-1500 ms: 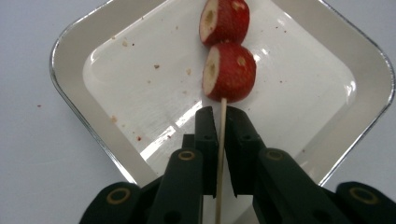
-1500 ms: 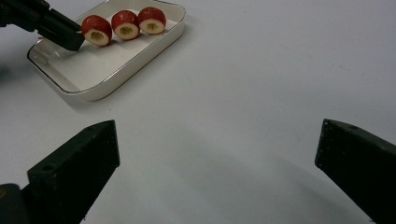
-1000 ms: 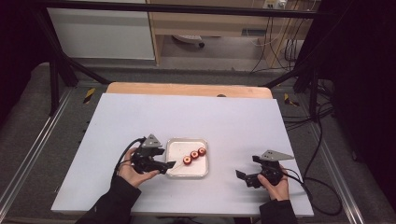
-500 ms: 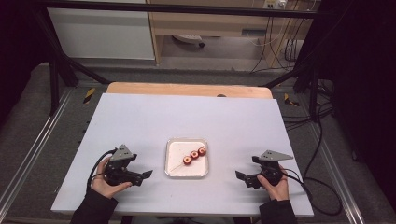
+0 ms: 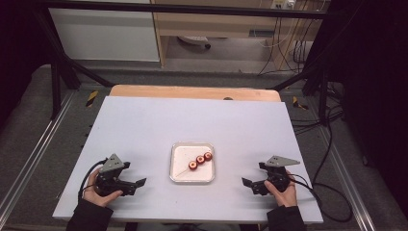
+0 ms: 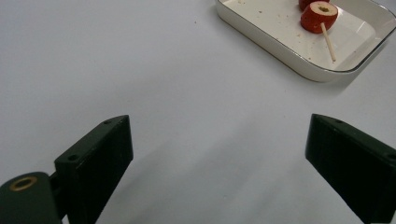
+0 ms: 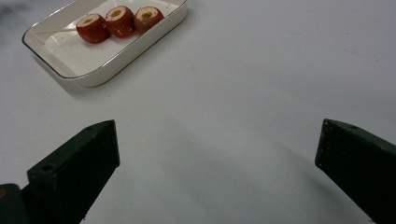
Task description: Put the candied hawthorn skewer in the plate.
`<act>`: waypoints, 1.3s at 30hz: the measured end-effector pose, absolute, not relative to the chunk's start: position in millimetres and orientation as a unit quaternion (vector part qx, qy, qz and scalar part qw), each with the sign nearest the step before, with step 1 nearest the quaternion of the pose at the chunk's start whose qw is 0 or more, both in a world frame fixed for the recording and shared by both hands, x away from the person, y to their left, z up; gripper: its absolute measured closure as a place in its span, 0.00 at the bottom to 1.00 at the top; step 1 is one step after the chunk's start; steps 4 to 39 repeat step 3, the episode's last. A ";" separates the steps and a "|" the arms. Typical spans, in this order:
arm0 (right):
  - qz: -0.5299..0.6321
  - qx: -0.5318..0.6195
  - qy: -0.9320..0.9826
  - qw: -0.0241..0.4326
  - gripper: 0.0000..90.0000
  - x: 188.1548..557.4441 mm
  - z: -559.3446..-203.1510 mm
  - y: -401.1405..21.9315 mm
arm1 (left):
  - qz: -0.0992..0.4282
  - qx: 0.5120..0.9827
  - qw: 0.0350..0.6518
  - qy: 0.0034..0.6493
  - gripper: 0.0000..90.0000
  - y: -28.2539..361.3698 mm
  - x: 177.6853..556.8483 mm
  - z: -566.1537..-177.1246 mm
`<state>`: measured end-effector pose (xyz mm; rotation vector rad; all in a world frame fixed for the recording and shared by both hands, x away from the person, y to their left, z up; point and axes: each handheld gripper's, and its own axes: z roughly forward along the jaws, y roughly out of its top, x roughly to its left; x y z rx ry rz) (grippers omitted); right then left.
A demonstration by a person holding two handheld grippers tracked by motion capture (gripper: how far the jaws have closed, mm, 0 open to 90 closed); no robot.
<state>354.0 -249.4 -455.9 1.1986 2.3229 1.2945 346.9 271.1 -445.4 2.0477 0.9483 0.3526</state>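
Observation:
A white, shallow square tray (image 5: 179, 153) sits in the middle of the near half of the table. In it lies a thin wooden skewer with three red fruit slices (image 5: 200, 160) threaded on. My left gripper (image 5: 133, 174) rests low over the table to the left of the tray. Its jaws have just been opening, they stand open, and nothing is between them. The left gripper view shows the tray (image 6: 261, 37) and a slice (image 6: 319, 15) ahead of the left gripper (image 6: 219, 158). My right gripper (image 5: 253, 174) is open to the tray's right, with the slices (image 7: 119, 19) far ahead of the right gripper (image 7: 217, 163).
The white tabletop (image 5: 192, 115) spreads bare around the tray, with a wooden strip (image 5: 192, 92) along its far edge. Black frame bars (image 5: 57, 72) and cables (image 5: 327, 144) flank the table, and a hand holds each gripper at the near edge.
My left gripper has pulled away from the tray's left edge, to the left and toward the near edge. The skewer lies in the tray as before. My right gripper has stayed put.

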 end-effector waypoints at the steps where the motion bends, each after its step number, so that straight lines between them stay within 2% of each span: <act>1: 0.441 0.408 0.791 0.113 0.00 354.1 -455.9 -249.5 | 0.141 0.815 0.416 0.378 0.09 271.5 346.9 -445.0; 39: 0.442 0.408 0.791 0.113 0.00 354.2 -455.8 -249.5 | 0.140 0.816 0.416 0.376 0.09 271.7 346.8 -445.0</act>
